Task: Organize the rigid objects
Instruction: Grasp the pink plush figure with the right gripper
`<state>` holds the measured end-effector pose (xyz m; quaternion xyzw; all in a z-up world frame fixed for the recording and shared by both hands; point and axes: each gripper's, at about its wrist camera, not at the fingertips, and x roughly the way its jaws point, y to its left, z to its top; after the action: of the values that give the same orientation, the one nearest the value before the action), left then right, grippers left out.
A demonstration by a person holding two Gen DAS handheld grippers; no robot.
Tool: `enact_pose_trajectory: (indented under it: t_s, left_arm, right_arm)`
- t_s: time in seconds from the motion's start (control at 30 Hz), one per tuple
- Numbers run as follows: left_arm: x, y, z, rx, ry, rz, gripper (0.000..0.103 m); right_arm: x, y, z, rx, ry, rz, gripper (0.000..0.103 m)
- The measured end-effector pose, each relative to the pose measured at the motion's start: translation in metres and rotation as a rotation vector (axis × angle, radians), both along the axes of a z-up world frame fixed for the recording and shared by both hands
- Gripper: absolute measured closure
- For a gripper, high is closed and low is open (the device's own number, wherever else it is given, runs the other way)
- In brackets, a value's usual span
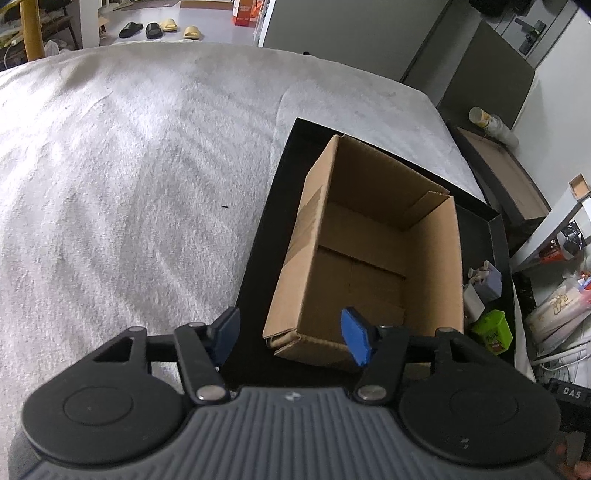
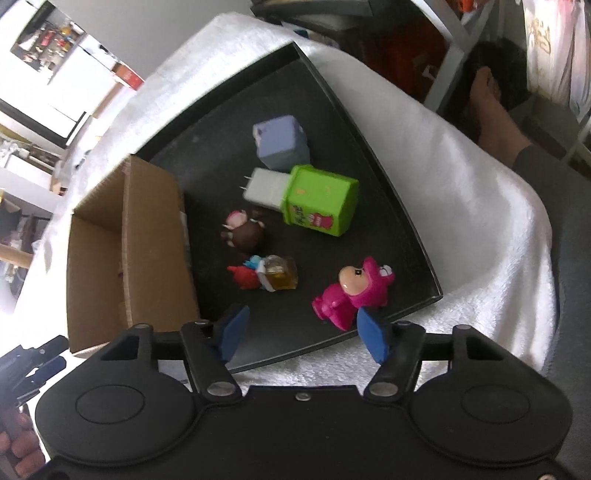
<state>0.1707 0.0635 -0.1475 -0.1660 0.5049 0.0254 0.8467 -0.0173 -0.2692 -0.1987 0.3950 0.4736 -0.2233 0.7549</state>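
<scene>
An open, empty cardboard box (image 1: 369, 251) stands in a black tray (image 1: 266, 251) on a white cloth. My left gripper (image 1: 291, 338) is open and empty, over the box's near edge. In the right wrist view the tray (image 2: 388, 177) holds a pink bear figure (image 2: 354, 291), a green box (image 2: 321, 201), a white plug (image 2: 264, 186), a lilac box (image 2: 282, 142), a brown-haired figurine (image 2: 245, 232), a small yellow bottle (image 2: 279, 275) and a red toy (image 2: 243, 277). The cardboard box (image 2: 147, 236) stands left of them. My right gripper (image 2: 303, 334) is open and empty, just before the pink bear.
The white cloth (image 1: 129, 166) stretches far left of the tray. Slippers (image 1: 155, 28) lie on the floor beyond. Another black tray (image 1: 506, 177) and clutter sit off the right edge. A person's bare foot (image 2: 491, 103) rests beyond the tray in the right wrist view.
</scene>
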Motion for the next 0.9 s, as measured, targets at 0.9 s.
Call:
enact_pose_trajectory:
  t_s: [0.9]
  left_arm:
    - [0.011,0.0,-0.033,-0.047,-0.002,0.018,0.085]
  right_arm:
    - [0.005,-0.027,-0.055,0.112,0.088,-0.143,0.062]
